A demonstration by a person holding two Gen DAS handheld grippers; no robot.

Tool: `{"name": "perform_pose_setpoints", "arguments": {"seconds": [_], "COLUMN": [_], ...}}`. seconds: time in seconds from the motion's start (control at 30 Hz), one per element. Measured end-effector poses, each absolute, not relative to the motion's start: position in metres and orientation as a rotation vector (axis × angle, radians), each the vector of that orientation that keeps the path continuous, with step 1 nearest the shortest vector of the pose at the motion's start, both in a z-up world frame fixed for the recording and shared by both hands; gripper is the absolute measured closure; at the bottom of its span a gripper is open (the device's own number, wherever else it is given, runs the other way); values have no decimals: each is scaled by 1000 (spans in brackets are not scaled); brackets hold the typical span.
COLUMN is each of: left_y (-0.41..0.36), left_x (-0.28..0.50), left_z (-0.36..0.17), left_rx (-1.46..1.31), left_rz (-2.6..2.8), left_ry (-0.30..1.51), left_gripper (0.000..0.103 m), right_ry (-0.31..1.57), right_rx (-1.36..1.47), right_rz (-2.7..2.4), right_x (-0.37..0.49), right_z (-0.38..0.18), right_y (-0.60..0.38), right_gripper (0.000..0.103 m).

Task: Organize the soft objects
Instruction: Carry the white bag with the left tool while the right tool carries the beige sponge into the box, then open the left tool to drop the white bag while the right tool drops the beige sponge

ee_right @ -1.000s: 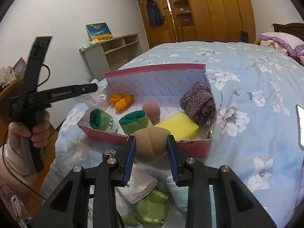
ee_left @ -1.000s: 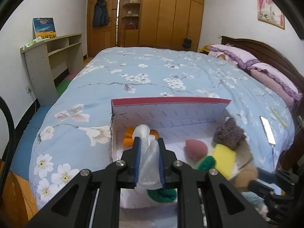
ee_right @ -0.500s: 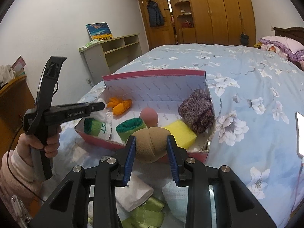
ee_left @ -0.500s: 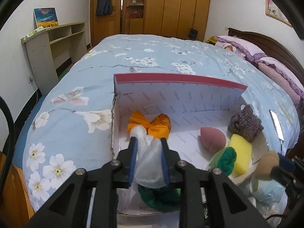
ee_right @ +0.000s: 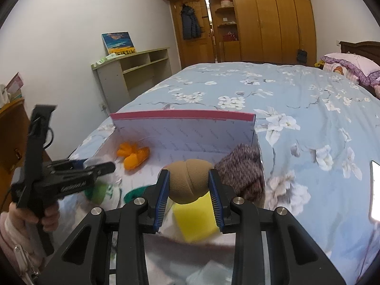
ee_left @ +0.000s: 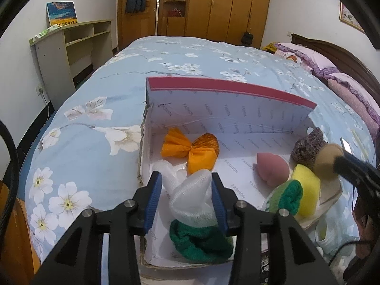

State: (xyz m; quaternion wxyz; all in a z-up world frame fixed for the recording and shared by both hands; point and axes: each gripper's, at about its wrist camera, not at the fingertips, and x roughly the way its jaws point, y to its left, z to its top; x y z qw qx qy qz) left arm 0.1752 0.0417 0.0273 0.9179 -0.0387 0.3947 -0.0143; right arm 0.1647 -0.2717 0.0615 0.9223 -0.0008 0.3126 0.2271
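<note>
A white box with a pink rim and raised lid lies on the bed. My left gripper hangs over its near left corner. Its jaws are opening around a white foam mesh sleeve, which leans on the right pad and is clear of the left one. A green sock roll lies under it. My right gripper is shut on a tan round sponge above the box's right part. Inside lie an orange bow, a pink sponge, a yellow sponge and a brown knit piece.
The bed has a blue floral cover, with pink pillows at its head. A lit phone lies right of the box. A grey shelf unit stands by the left wall. A hand holds the left gripper.
The left gripper sank into the box's corner and its jaws spread, loosening the mesh sleeve. The right gripper carried the tan sponge forward over the box.
</note>
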Motion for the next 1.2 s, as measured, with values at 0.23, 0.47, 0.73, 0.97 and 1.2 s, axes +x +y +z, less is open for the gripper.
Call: {"name": "perform_pose_setpoints", "arguments": {"seconds": [0.23,0.47,0.73,0.97,1.2], "left_y": [41,40,37,36,35], "left_x": [175,176,176,173,173], "left_z": [25,23,23,24,25], "left_rx": [-93,-96,-97,-102,-101], "left_rz": [-36,-35,-37,-41,-41], "left_ry": [823,828,828,831,831], "left_gripper": [59,59,59,59,59], "right_ry": [674,709,742,740,717], "right_rx": [1,11,8,10,16], "right_rz": [449,435,421,420,425], "right_x": [195,217,226,225,220], "right_z": [52,37,25,28,34], "right_y": [-263,-257,-254,-253,-254], "right_gripper": [69,68,67,64,59]}}
